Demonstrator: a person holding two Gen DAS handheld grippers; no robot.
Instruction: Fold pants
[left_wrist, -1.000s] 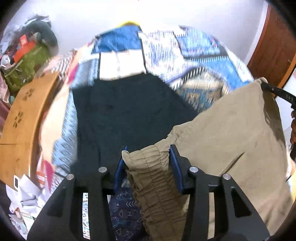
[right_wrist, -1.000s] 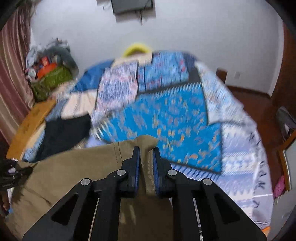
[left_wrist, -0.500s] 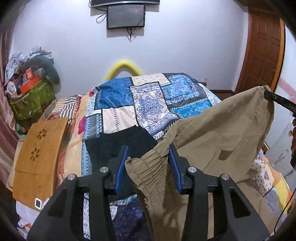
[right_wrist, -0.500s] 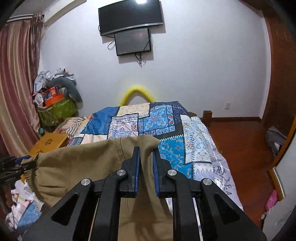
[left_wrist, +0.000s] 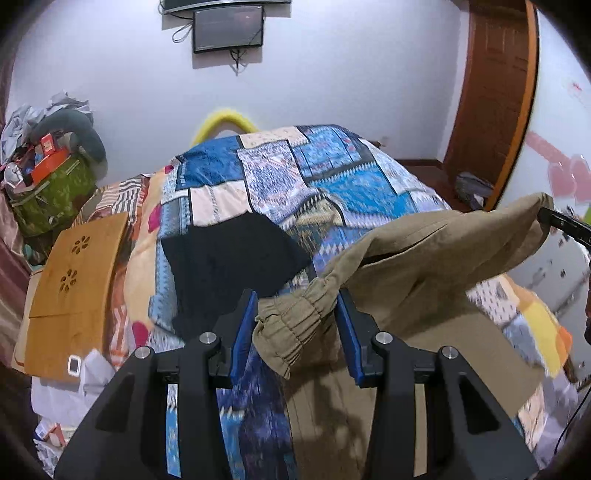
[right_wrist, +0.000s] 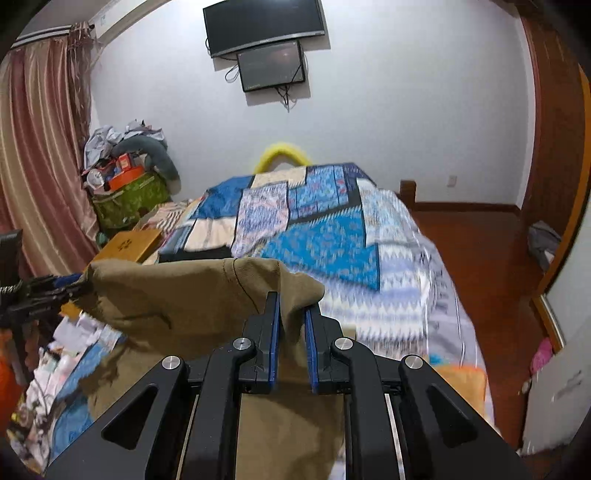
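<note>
The bed (left_wrist: 332, 177) had a patchwork quilt, with a black cloth (left_wrist: 236, 258) lying on it. The tan pants (left_wrist: 424, 266) hung in the air above the bed, stretched between both tools. The left tool (left_wrist: 295, 325) squeezed the stretchy waistband. The right tool (right_wrist: 293, 325) pinched the other end tight.

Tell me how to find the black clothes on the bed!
Start at the big bed with the blue patchwork quilt. On its near left part, beside the wooden lap tray, lies the flat black garment. It is the only plain dark thing on the quilt, and it lies untouched, unlike the tan pants held up in the tongs.
</note>
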